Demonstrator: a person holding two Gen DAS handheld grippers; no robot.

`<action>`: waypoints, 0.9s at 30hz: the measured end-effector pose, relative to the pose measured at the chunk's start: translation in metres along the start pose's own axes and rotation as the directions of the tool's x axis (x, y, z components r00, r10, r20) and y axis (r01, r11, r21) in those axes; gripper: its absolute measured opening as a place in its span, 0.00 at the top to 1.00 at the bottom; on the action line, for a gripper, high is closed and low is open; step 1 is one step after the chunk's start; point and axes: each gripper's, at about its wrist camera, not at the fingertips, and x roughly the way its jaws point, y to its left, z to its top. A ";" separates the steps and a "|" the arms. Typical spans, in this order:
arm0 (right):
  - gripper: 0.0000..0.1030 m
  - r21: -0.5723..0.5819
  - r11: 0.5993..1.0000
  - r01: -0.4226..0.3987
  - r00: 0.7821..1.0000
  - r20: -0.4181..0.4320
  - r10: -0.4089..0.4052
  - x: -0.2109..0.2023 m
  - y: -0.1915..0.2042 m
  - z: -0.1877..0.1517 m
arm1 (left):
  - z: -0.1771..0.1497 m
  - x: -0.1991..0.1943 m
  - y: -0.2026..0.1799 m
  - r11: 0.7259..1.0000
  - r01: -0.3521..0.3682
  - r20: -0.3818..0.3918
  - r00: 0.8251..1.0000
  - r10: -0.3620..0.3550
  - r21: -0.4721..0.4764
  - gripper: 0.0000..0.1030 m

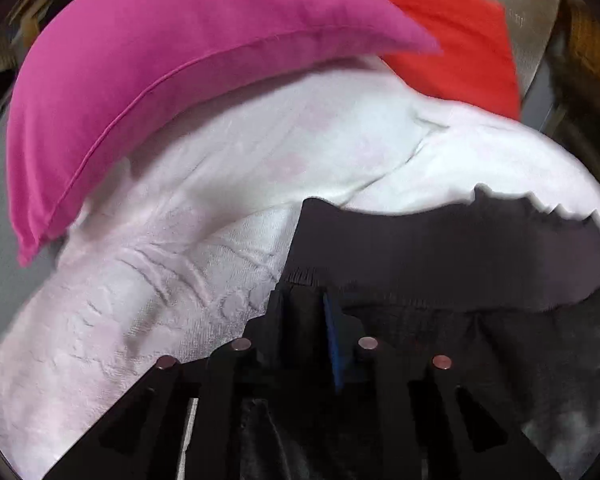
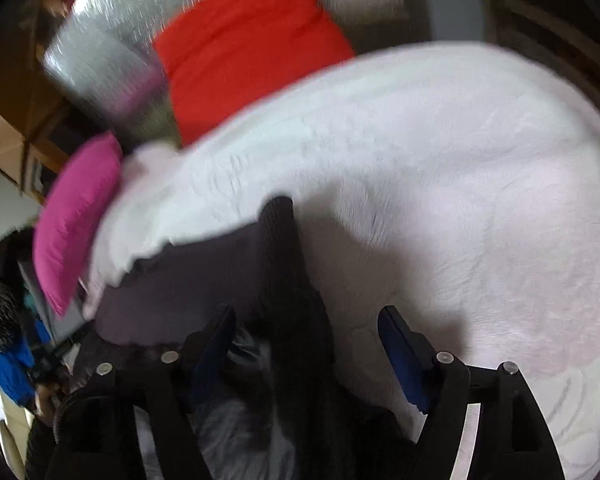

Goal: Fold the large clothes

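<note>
dark garment (image 1: 440, 248) on white bedspread (image 1: 180, 280): soft, limp | left gripper (image 1: 304, 312) jaws clenched on its hem | right gripper (image 2: 306, 344) jaws parted around a fold

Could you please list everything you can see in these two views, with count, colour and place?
blanket: one, white with faint pink, spread under everything else.
magenta pillow: one, magenta, on the blanket's far left edge.
red pillow: one, red, beyond the blanket's far edge.
silver cushion: one, shiny silver-grey, behind and beside the red pillow.
garment: one, dark grey-black with ribbed edges, lying on the near part of the blanket.
blue cloth: one, blue, far left edge of the right wrist view, too blurred to identify.
left gripper: one, black with blue pads, shut on the garment's edge.
right gripper: one, black with blue pads, open, a ribbed strip of the garment between its fingers.
</note>
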 end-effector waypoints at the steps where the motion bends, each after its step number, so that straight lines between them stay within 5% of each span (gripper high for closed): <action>1: 0.84 -0.043 0.998 0.043 0.999 0.027 -0.042 -0.007 0.010 -0.003 | 0.000 -0.005 -0.002 1.000 -0.011 0.020 1.000 0.011 0.003 0.83; 3: 0.86 -0.097 0.990 0.100 0.992 0.087 -0.092 -0.019 0.022 -0.004 | -0.002 -0.011 -0.003 0.999 -0.038 0.056 0.998 0.038 -0.001 0.84; 5: 0.86 -0.018 0.989 0.150 0.988 0.048 -0.149 -0.007 0.002 0.000 | -0.004 0.014 -0.002 0.998 -0.068 -0.032 0.997 0.068 -0.007 0.83; 8: 0.85 -0.034 0.979 0.203 0.978 0.055 -0.201 0.001 0.010 -0.008 | -0.001 0.013 -0.010 0.992 -0.125 -0.007 0.992 0.125 0.006 0.79; 11: 0.68 0.046 0.986 0.158 0.984 0.079 -0.162 -0.022 0.008 -0.012 | -0.002 -0.012 -0.007 0.992 -0.121 0.020 0.992 0.122 -0.027 0.76; 15: 0.62 0.011 0.982 0.188 0.959 0.212 -0.186 -0.079 0.032 -0.036 | -0.015 -0.068 -0.001 0.986 -0.162 0.134 0.977 0.168 -0.049 0.73; 19: 0.28 -0.084 0.985 0.152 0.936 0.332 -0.116 -0.119 0.079 -0.086 | -0.053 -0.130 -0.028 0.994 -0.108 0.264 0.958 0.112 -0.030 0.57; 23: 0.27 -0.200 0.967 0.156 0.929 0.362 -0.075 -0.106 0.128 -0.131 | -0.098 -0.146 -0.085 0.994 -0.073 0.313 0.949 0.045 0.077 0.50; 27: 0.27 -0.249 0.939 0.238 0.935 0.322 -0.151 -0.059 0.147 -0.137 | -0.110 -0.123 -0.111 0.990 -0.095 0.258 0.964 0.066 0.102 0.50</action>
